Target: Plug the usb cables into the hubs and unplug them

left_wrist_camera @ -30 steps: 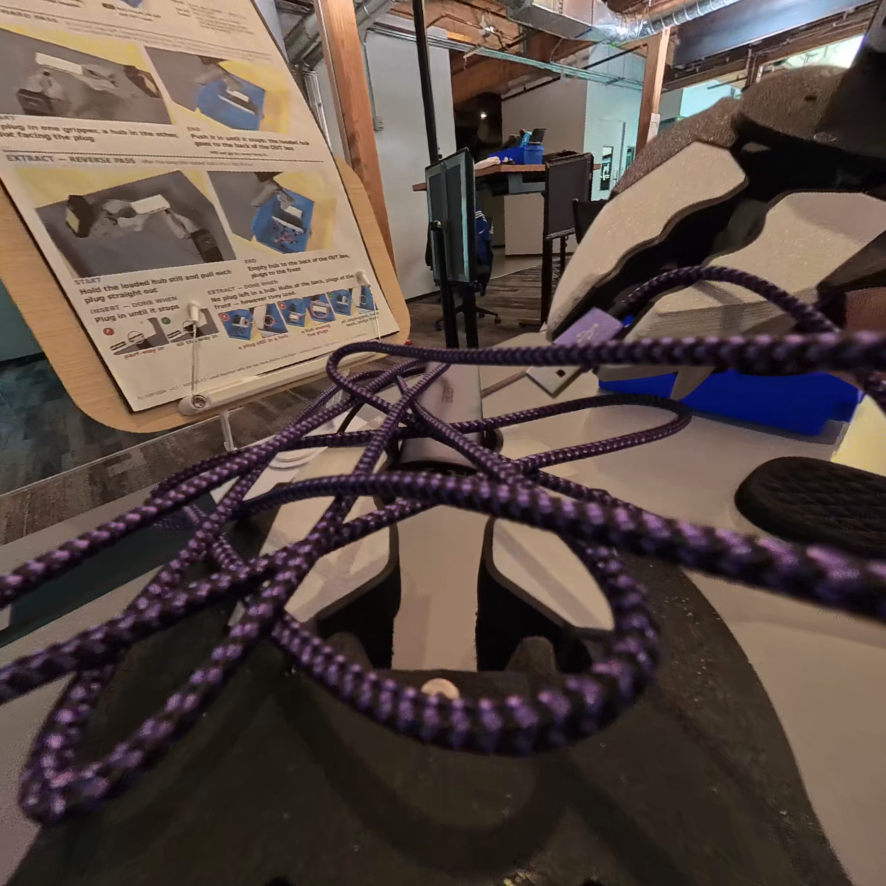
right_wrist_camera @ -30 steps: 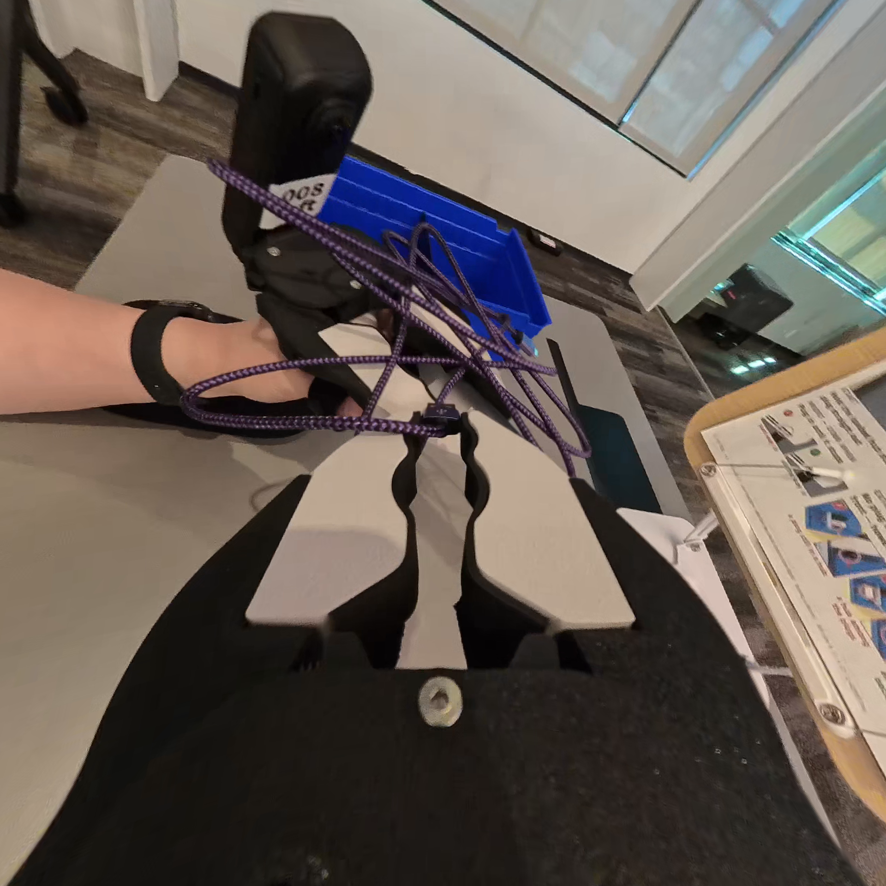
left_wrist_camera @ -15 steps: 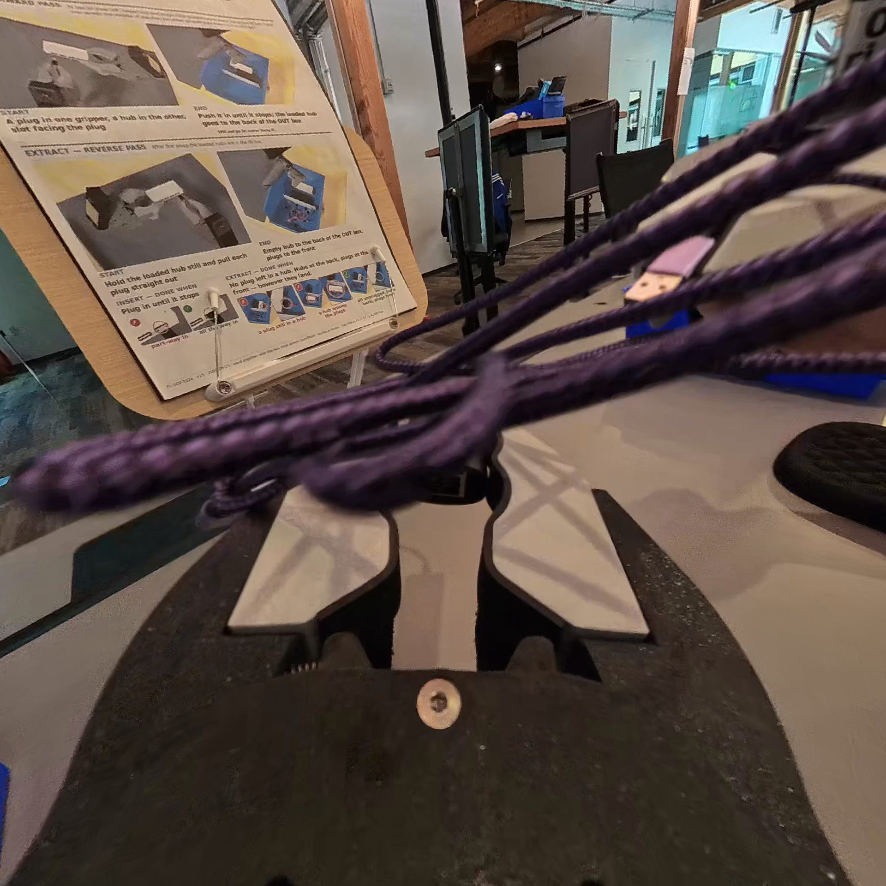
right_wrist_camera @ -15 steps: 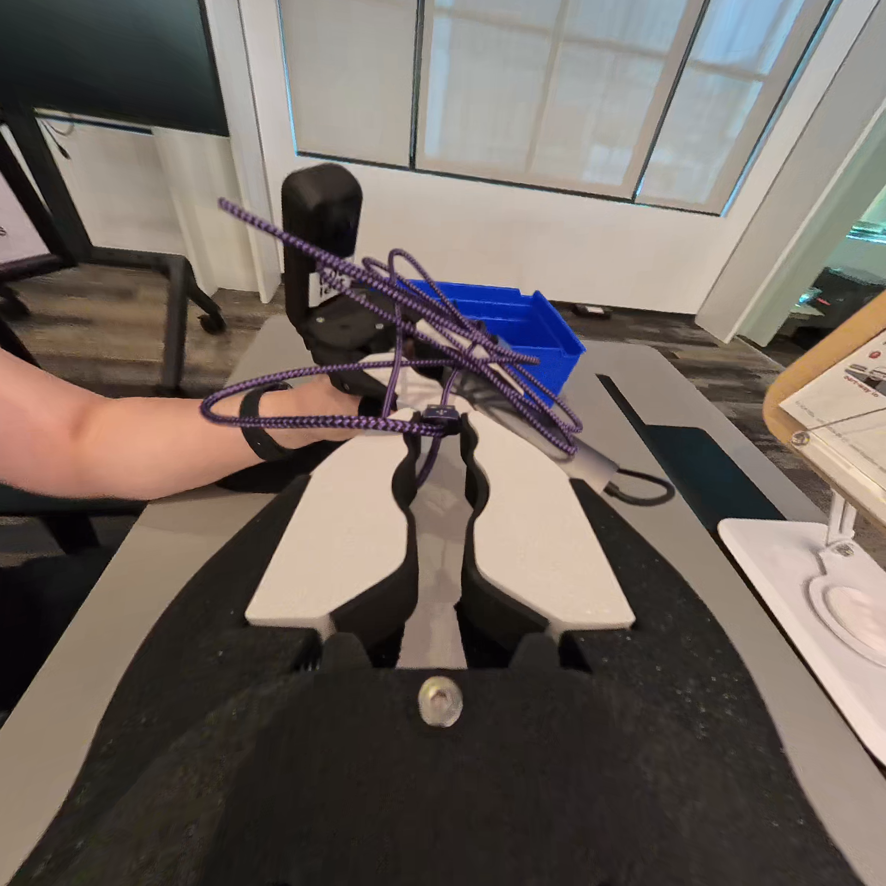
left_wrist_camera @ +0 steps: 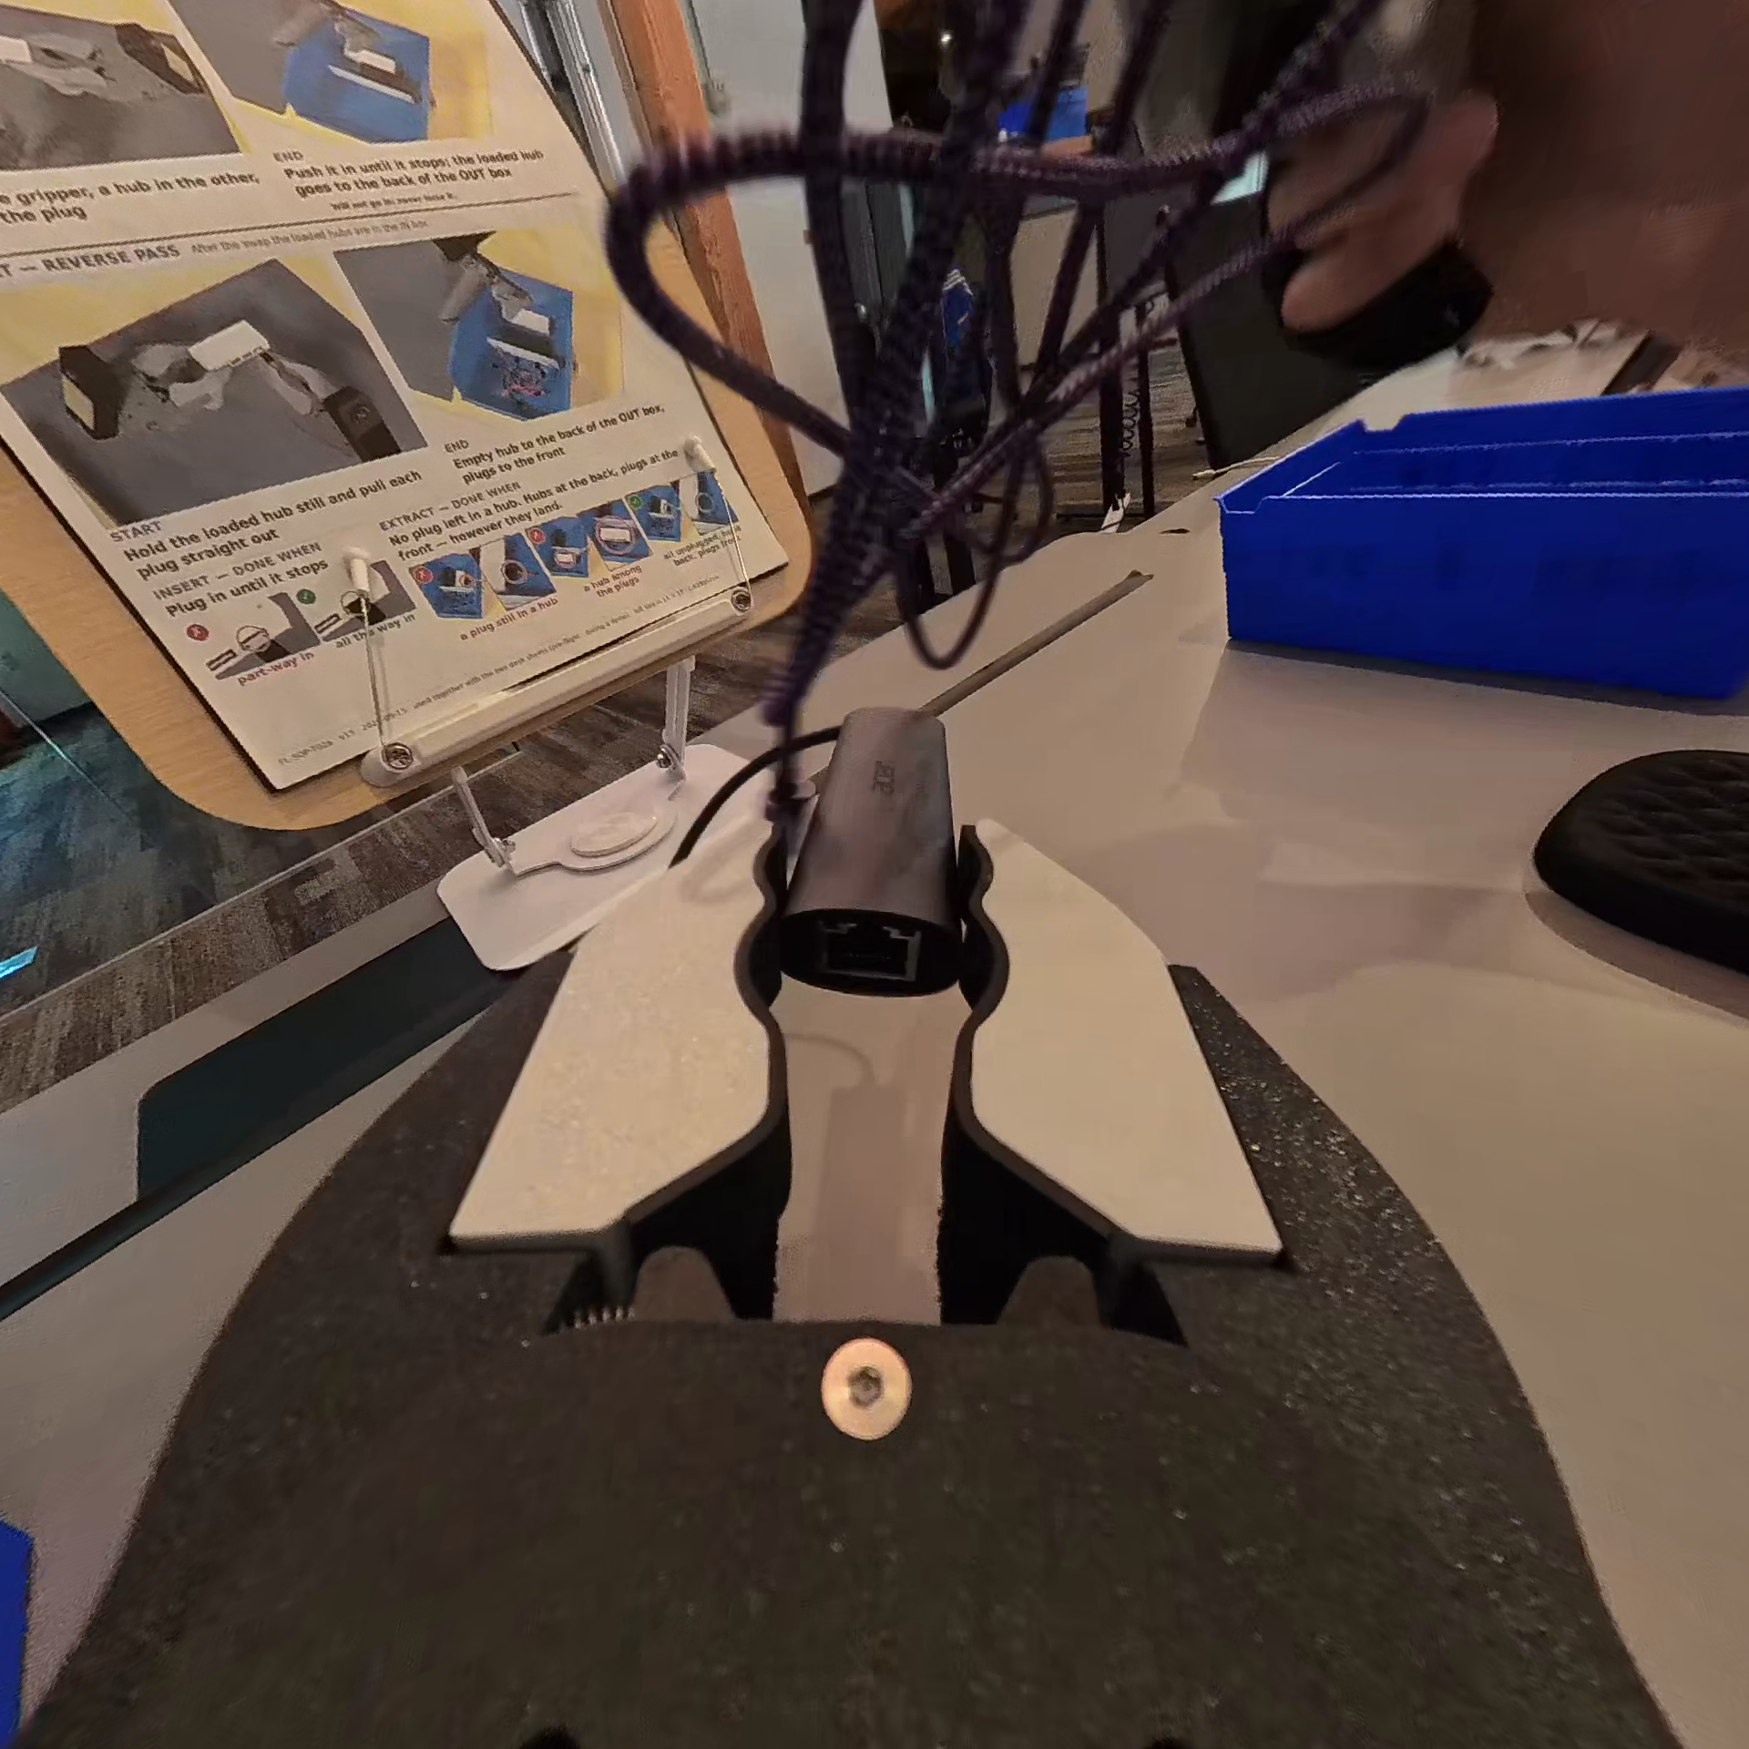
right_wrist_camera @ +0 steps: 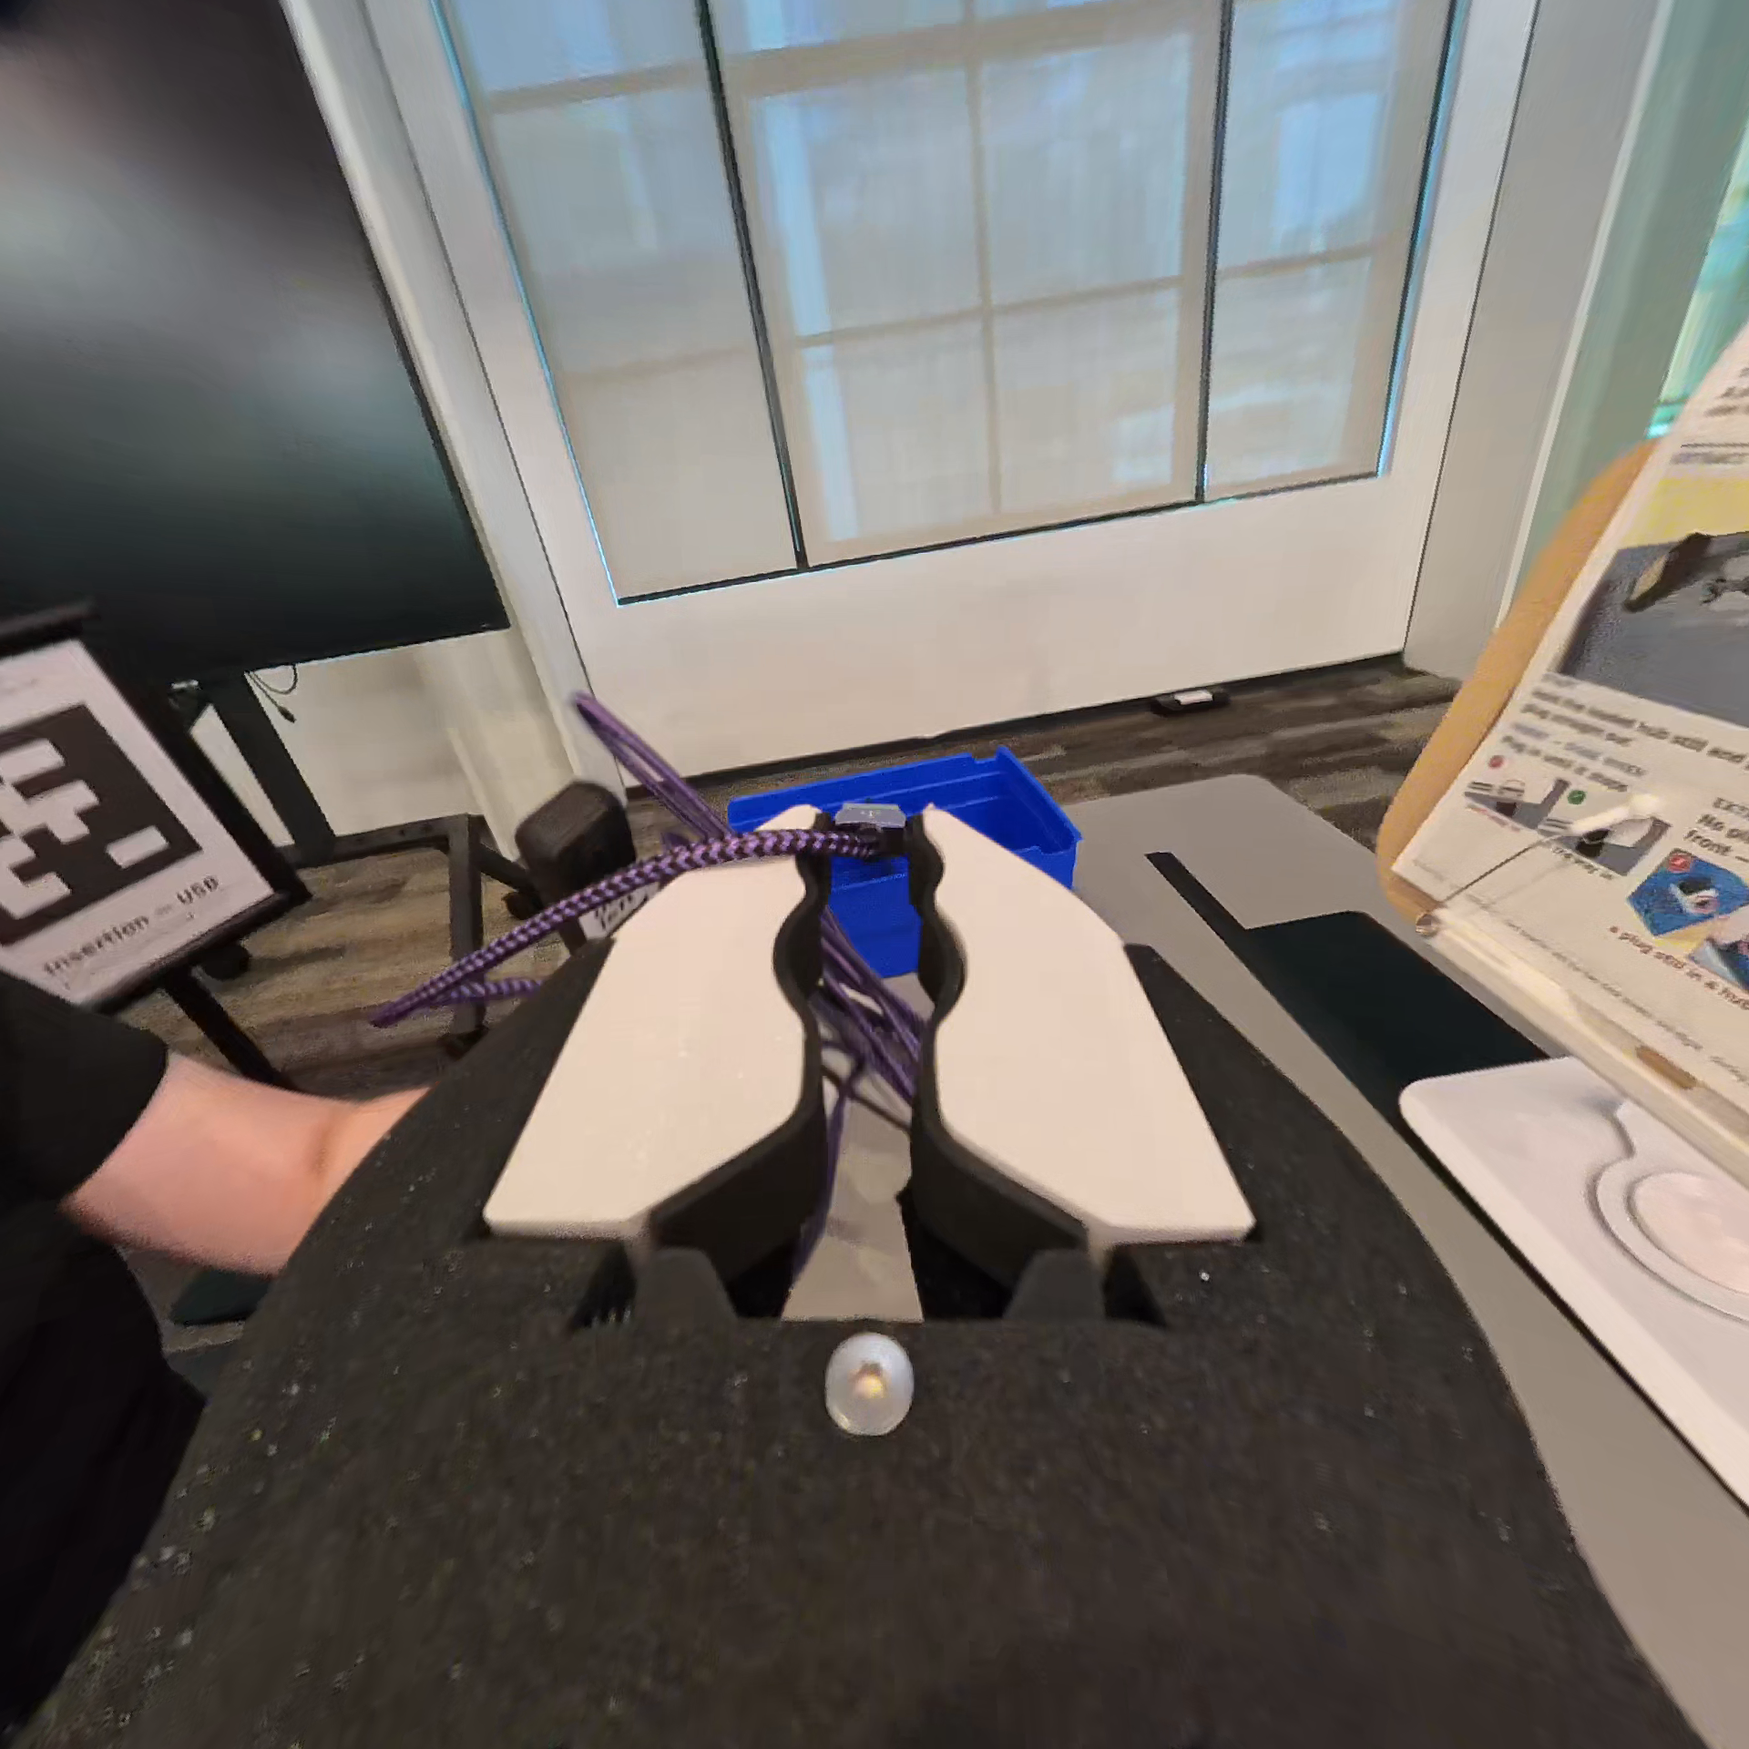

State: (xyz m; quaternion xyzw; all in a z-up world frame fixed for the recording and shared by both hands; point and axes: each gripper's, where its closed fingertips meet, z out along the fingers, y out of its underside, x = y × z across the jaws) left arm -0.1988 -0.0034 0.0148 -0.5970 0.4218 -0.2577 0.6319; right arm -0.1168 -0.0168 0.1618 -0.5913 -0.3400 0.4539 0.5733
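Note:
In the left wrist view my left gripper [left_wrist_camera: 866,852] is shut on a dark grey hub [left_wrist_camera: 875,833], held just above the grey table [left_wrist_camera: 1325,994]. A tangled purple braided cable [left_wrist_camera: 852,454] hangs from above, and one strand reaches down to the hub's left side. I cannot tell if it is plugged in there. In the right wrist view my right gripper [right_wrist_camera: 869,833] is shut on the cable's plug [right_wrist_camera: 869,816] at its fingertips, high above the table. The purple cable [right_wrist_camera: 606,899] trails to the left and under the fingers.
A blue bin [left_wrist_camera: 1476,539] stands on the table at the right, and it also shows beyond my right gripper [right_wrist_camera: 994,833]. A black padded rest [left_wrist_camera: 1656,852] lies at the right. An instruction board on a white stand [left_wrist_camera: 360,397] is at the left. A person's arm [right_wrist_camera: 218,1164] is at the left. Spacing between my two grippers at the tips: around 15 centimeters.
The right gripper has risen with the plug and pulled the cable tangle up off the left gripper. The hub in the left gripper now shows plainly.

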